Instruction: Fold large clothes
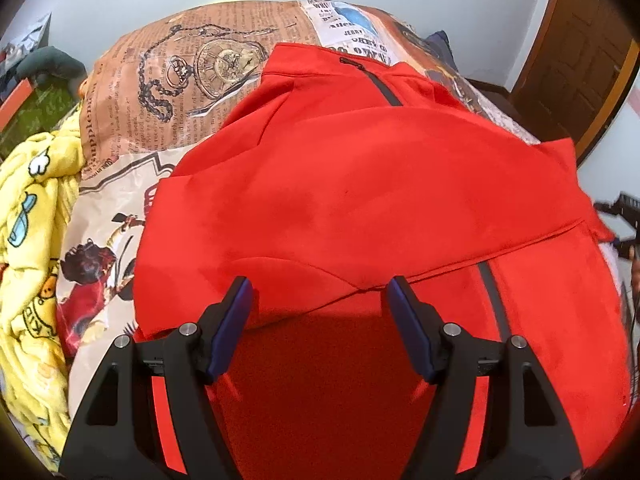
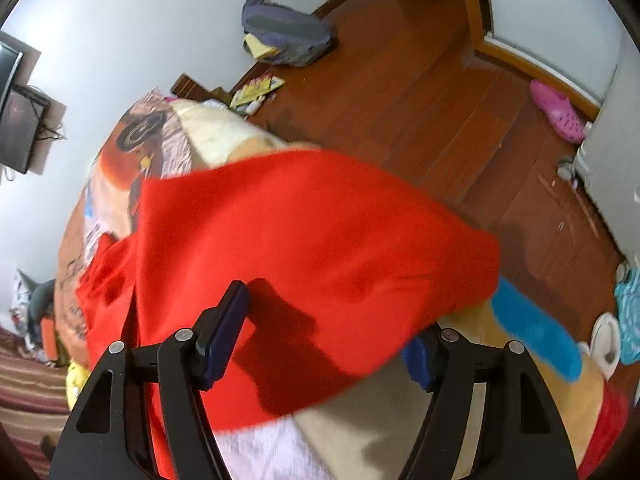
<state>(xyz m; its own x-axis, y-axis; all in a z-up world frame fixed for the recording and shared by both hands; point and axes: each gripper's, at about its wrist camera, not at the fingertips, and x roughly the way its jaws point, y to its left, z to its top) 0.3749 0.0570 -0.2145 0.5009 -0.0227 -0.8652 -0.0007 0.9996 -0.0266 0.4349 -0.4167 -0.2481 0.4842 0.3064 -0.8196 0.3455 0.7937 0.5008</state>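
A large red jacket (image 1: 360,184) with grey zips lies spread on the printed bedspread (image 1: 160,92), one flap folded across its middle. My left gripper (image 1: 320,292) hovers open over the jacket's near part, with nothing between its blue pads. In the right wrist view the red jacket (image 2: 300,232) drapes over the bed edge. My right gripper (image 2: 324,312) is open; red cloth lies between the jaws and covers most of the right finger (image 2: 420,360). The right gripper also shows at the far right of the left wrist view (image 1: 620,220).
A yellow cartoon blanket (image 1: 32,240) is bunched at the bed's left. A wooden door (image 1: 580,60) stands at the back right. On the wooden floor (image 2: 440,100) lie a grey backpack (image 2: 288,32), books (image 2: 260,88) and a pink clog (image 2: 556,110). A TV (image 2: 16,120) hangs on the wall.
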